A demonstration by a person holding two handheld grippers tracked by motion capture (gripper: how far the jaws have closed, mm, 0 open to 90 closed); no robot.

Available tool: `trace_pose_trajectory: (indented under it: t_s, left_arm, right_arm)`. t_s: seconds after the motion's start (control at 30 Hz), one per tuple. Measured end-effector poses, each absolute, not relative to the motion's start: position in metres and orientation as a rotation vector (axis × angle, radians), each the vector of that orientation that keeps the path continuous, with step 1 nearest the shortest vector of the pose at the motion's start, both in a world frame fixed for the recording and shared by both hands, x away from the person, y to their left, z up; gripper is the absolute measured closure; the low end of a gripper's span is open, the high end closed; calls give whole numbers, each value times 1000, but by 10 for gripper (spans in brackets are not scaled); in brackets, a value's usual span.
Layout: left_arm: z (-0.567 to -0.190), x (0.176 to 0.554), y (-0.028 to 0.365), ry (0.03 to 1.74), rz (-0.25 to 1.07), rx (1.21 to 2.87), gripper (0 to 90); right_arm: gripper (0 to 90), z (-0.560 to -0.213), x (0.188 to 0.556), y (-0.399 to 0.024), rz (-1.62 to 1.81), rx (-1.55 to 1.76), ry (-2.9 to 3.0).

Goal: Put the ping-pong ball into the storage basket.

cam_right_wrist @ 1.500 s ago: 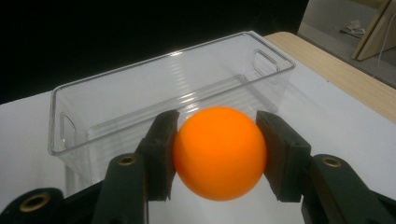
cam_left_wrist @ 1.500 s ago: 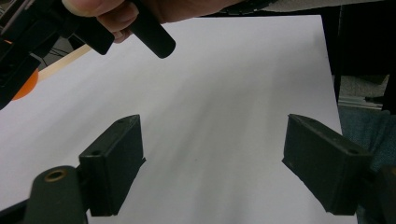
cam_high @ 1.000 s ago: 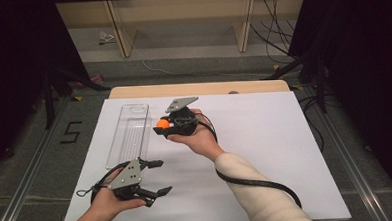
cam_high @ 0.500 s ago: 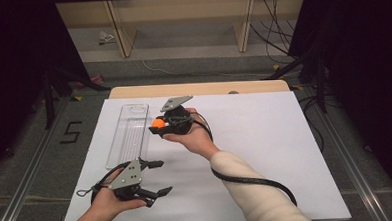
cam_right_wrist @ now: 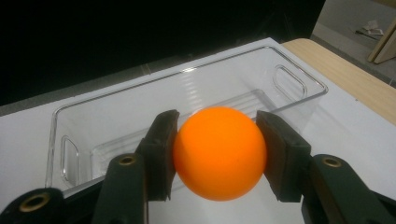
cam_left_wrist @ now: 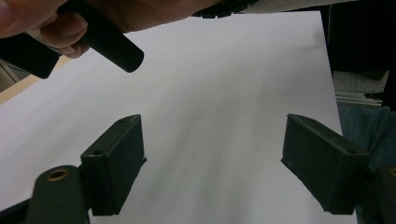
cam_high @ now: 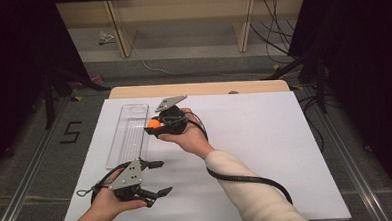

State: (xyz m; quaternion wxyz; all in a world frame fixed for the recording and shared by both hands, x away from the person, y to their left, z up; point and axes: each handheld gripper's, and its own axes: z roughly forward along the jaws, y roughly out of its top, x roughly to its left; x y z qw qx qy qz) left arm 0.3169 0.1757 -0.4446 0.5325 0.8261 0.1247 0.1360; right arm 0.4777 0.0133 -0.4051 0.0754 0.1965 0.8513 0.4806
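At the table's near-left corner, the left gripper (cam_high: pixel 156 178) hovers over the white surface (cam_high: pixel 265 137) in the person's left hand (cam_high: pixel 105 207), jaws spread wide with nothing between them. Beyond it, a clear plastic bin (cam_high: pixel 128 134) lies lengthwise along the surface's left edge. Beside the bin's right wall, toward the far edge, the right gripper (cam_high: pixel 151 127) pinches an orange ball (cam_right_wrist: pixel 219 151) between both pads, held just short of the bin's rim.

Orange ball (cam_right_wrist: pixel 219 152) clamped between jaws, beside clear empty bin (cam_right_wrist: pixel 187 98)
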Motion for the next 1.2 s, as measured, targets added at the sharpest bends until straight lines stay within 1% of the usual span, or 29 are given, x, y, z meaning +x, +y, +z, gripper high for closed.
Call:
trace_pose_trajectory:
  t_s: [1.2]
  left_arm:
    - [-445,316,175,289,321,1980,203]
  right_arm:
    - [513,-405,485,32,1419,574,2585]
